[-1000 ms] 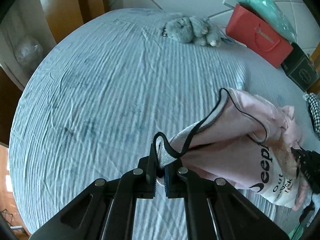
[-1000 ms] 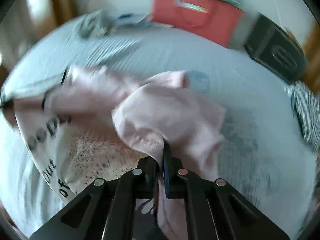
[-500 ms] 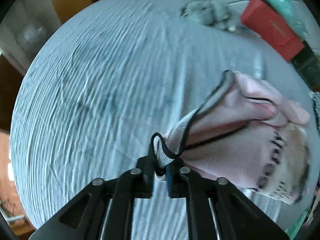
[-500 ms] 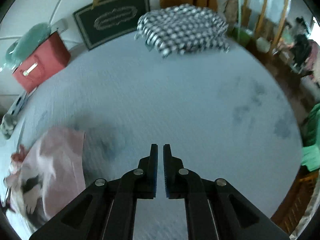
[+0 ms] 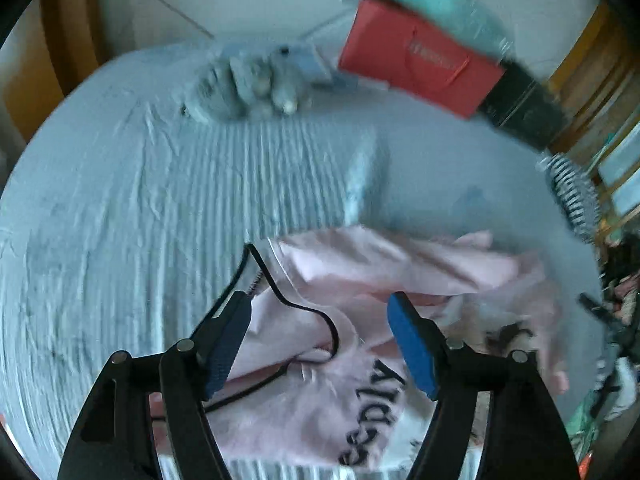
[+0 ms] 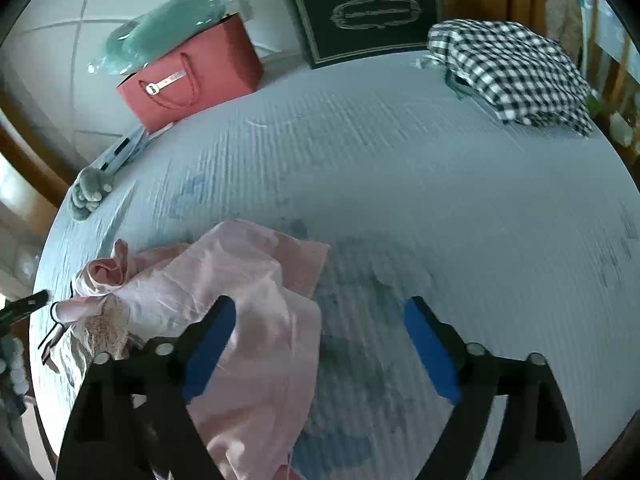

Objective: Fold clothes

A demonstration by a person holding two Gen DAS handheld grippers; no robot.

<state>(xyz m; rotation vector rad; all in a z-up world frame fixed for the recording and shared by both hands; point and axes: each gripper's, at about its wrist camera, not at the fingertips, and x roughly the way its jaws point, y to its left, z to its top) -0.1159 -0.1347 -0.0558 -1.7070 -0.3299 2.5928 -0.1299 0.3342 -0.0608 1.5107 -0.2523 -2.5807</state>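
A pink shirt (image 5: 360,280) with black trim and black lettering lies crumpled on the light blue bed sheet (image 5: 140,200). My left gripper (image 5: 320,308) is open and empty, just above the shirt's black-trimmed neckline. In the right wrist view the same shirt (image 6: 240,280) lies at the lower left. My right gripper (image 6: 320,312) is open and empty, with its left finger over the shirt's edge and its right finger over bare sheet (image 6: 440,200).
A grey plush toy (image 5: 244,88), a red paper bag (image 6: 192,76) with a teal packet on it, and a dark green gift bag (image 6: 368,12) stand along the far edge of the bed. A folded black-and-white checked garment (image 6: 512,68) lies at the far right.
My left gripper has opened and let go of the shirt's neckline, and the shirt has dropped onto the bed. My right gripper, shut and empty half a second ago, has opened.
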